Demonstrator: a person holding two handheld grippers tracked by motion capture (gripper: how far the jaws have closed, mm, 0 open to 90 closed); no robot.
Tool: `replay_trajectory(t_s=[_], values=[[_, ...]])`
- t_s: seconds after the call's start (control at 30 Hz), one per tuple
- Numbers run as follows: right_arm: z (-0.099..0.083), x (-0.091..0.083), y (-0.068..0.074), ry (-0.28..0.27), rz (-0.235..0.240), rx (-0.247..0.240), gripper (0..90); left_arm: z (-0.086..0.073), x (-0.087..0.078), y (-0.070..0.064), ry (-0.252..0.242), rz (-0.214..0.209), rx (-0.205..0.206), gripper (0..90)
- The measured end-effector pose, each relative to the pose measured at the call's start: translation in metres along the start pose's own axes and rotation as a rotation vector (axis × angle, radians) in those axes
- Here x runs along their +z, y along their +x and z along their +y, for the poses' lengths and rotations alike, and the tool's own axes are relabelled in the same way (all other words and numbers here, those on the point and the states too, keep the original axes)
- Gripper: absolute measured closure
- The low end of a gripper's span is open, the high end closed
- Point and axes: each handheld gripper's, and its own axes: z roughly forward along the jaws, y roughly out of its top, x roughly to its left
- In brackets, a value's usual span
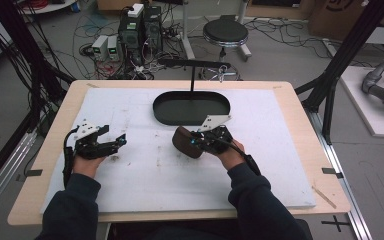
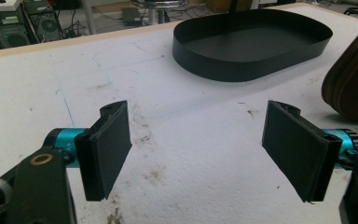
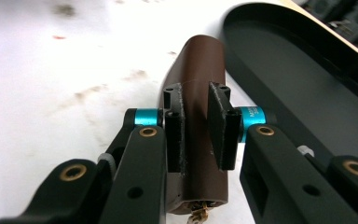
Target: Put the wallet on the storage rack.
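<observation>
Pouch, brown with a zipper, sits at the middle of the high view, just below the black tray. The right hand-held gripper has its jaws clamped on the pouch's narrow sides; in its own view the pads press in on both flanks. Whether the pouch rests on the desk or is lifted slightly, I can't quite tell. The left hand-held gripper waits at centre left, jaws spread wide, nothing between them. This looks like the carrying step; next, likely, a lift over the tray's rim and a gentle release inside.
</observation>
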Motion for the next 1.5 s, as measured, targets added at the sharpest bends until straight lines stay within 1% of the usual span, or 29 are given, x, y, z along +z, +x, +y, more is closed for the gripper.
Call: replay_trajectory(t_s=[0.03, 0.17, 0.27, 0.33, 0.4, 0.6, 0.63, 0.77, 0.87, 0.9, 0.97, 1.07, 1.13, 1.2, 1.23, 1.3, 1.33, 1.37, 1.4, 1.43, 1.47, 1.5], values=[[0.001, 0.001, 0.004, -0.007, 0.013, -0.018, 77.5, 0.0, 0.0, 0.0, 0.001, -0.001, 0.0, 23.5], [0.003, 0.002, 0.007, -0.012, 0.034, -0.032, 75.4, 0.0, 0.0, 0.0, 0.001, 0.0, -0.001, 23.5], [0.003, 0.001, 0.008, -0.01, 0.035, -0.035, 73.9, 0.0, 0.0, 0.0, 0.001, -0.003, -0.001, 23.5], [0.002, 0.001, 0.008, -0.012, 0.045, -0.024, 72.9, 0.0, 0.0, 0.0, 0.001, -0.003, 0.0, 23.5], [0.002, 0.0, 0.007, -0.016, 0.057, -0.014, 69.1, 0.0, 0.0, 0.0, 0.001, -0.004, 0.0, 23.5], [0.002, -0.001, 0.008, -0.025, 0.047, -0.008, 64.7, 0.0, 0.0, 0.0, 0.0, -0.005, -0.001, 23.5], [0.002, -0.001, 0.007, -0.03, 0.041, -0.016, 64.0, 0.0, 0.0, 0.0, 0.002, -0.006, 0.0, 23.5], [0.002, -0.001, 0.007, -0.033, 0.043, -0.008, 62.0, 0.0, 0.0, 0.0, 0.001, -0.005, -0.001, 23.5], [0.001, 0.0, 0.007, -0.025, 0.037, 0.001, 55.7, 0.0, 0.0, 0.0, 0.003, -0.006, -0.001, 23.5], [0.001, 0.002, 0.006, -0.026, 0.032, -0.004, 53.8, 0.0, 0.0, 0.0, 0.002, -0.005, -0.001, 23.5], [0.0, 0.004, 0.007, -0.013, 0.04, 0.009, 51.4, 0.0, 0.0, 0.0, 0.0, -0.005, -0.004, 23.5], [-0.001, 0.007, 0.007, -0.003, 0.046, 0.008, 45.3, 0.0, 0.0, 0.0, 0.0, -0.006, -0.003, 23.5], [-0.001, 0.01, 0.009, 0.011, 0.044, 0.003, 40.1, 0.0, 0.001, 0.0, -0.001, -0.01, 0.0, 23.5], [-0.003, 0.014, 0.009, 0.034, 0.054, 0.014, 37.0, 0.0, 0.0, -0.001, -0.003, -0.011, 0.001, 23.5], [-0.004, 0.017, 0.009, 0.047, 0.056, 0.012, 35.9, 0.0, 0.0, -0.001, -0.004, -0.011, 0.003, 23.5], [-0.006, 0.023, 0.009, 0.071, 0.069, 0.019, 36.2, 0.0, 0.0, -0.001, -0.009, -0.013, 0.003, 23.5], [-0.006, 0.023, 0.009, 0.071, 0.069, 0.019, 36.2, 0.0, 0.0, -0.001, -0.009, -0.013, 0.003, 23.5], [-0.008, 0.027, 0.009, 0.099, 0.083, 0.017, 43.4, 0.0, -0.001, 0.0, -0.01, -0.012, 0.004, 23.5], [-0.008, 0.027, 0.009, 0.099, 0.083, 0.017, 43.4, 0.0, -0.001, 0.0, -0.01, -0.012, 0.004, 23.5], [-0.008, 0.029, 0.009, 0.108, 0.085, 0.014, 50.1, 0.0, -0.001, 0.0, -0.01, -0.014, 0.003, 23.5], [-0.008, 0.029, 0.009, 0.111, 0.081, 0.026, 61.9, 0.0, -0.001, 0.0, -0.012, -0.014, 0.003, 23.5], [-0.008, 0.028, 0.008, 0.109, 0.08, 0.031, 64.0, 0.0, -0.001, 0.0, -0.012, -0.014, 0.003, 23.5]])
